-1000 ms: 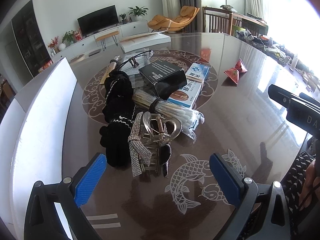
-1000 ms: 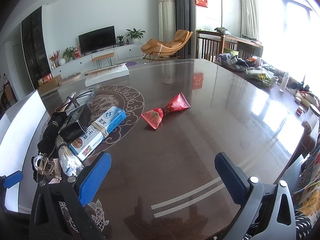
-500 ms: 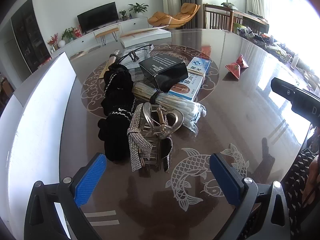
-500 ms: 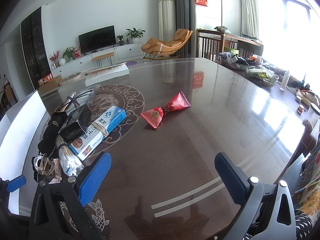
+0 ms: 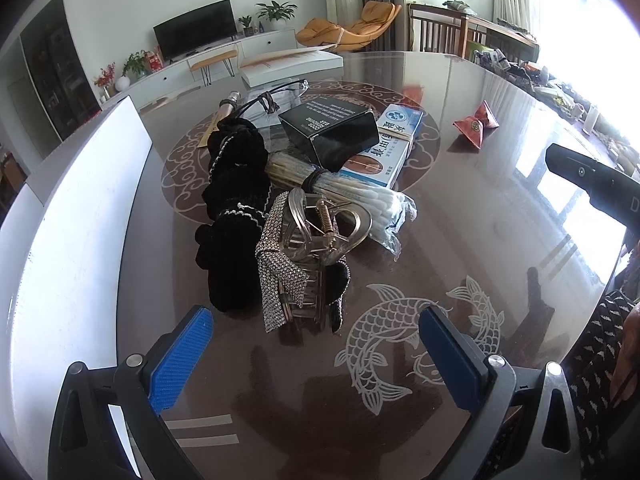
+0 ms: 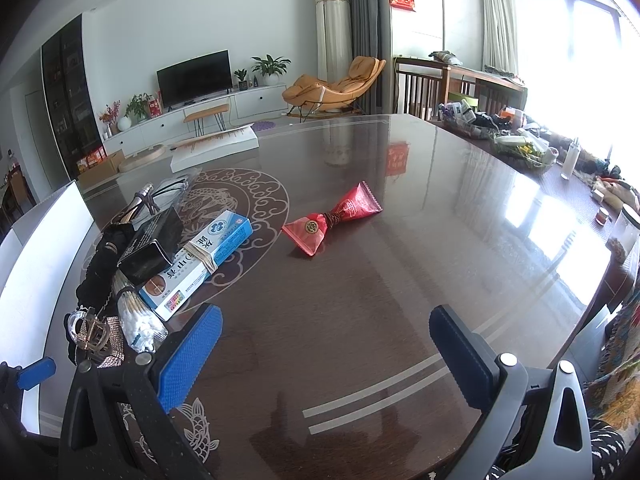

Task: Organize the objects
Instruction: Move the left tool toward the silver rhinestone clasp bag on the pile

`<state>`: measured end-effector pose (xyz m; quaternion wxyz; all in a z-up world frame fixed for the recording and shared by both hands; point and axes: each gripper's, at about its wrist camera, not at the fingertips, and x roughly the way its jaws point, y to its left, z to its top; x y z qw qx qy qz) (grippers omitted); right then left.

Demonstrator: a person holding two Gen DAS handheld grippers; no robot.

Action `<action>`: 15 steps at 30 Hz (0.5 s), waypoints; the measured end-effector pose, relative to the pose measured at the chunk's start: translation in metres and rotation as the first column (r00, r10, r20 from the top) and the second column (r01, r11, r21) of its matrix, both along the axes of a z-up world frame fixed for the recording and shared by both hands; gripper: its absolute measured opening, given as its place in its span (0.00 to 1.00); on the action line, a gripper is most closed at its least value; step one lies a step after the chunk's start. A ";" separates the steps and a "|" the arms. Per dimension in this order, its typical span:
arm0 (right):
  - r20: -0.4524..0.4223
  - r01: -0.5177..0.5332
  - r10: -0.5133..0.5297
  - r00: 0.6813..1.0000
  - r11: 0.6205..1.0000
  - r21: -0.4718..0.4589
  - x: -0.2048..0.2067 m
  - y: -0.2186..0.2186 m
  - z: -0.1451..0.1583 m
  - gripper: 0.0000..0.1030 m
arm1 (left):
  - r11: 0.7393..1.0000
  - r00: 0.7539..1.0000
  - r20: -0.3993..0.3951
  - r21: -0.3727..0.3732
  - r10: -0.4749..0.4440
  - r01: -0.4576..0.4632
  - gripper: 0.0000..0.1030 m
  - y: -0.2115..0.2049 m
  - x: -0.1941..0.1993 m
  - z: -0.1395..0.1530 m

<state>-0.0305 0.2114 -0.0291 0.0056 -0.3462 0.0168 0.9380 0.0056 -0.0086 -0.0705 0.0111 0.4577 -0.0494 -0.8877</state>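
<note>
A pile lies on the dark table: a clear hair claw clip [image 5: 320, 228] with a rhinestone band, a black fabric piece [image 5: 234, 208], a cotton swab bundle [image 5: 352, 196], a black box [image 5: 332, 130] and a blue-white medicine box [image 5: 394, 142]. My left gripper [image 5: 316, 354] is open and empty, just in front of the clip. A red tied pouch [image 6: 334, 218] lies apart, ahead of my right gripper [image 6: 328, 356], which is open and empty. The right view shows the medicine box [image 6: 200, 258] and the black box [image 6: 154, 240] at left.
A white box [image 5: 76, 216] stands along the table's left edge. Glasses [image 5: 272, 96] and a wooden stick lie behind the pile. Clutter [image 6: 520, 144] lines the table's far right side. The right gripper's body [image 5: 592, 188] shows at the left view's right edge.
My left gripper has edged a little closer to the pile. The right gripper has hardly moved. Both stay open.
</note>
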 end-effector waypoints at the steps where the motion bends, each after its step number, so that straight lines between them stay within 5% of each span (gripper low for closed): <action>1: 0.004 -0.001 0.001 1.000 1.000 -0.001 -0.001 0.000 -0.001 1.00 | 1.000 1.000 0.003 -0.001 0.001 -0.001 1.00 -0.001 0.000 -0.001; 15: 0.114 0.008 -0.004 0.993 0.999 -0.035 -0.010 0.007 -0.014 1.00 | 0.999 0.998 0.056 -0.027 0.025 -0.024 1.00 -0.008 -0.007 -0.020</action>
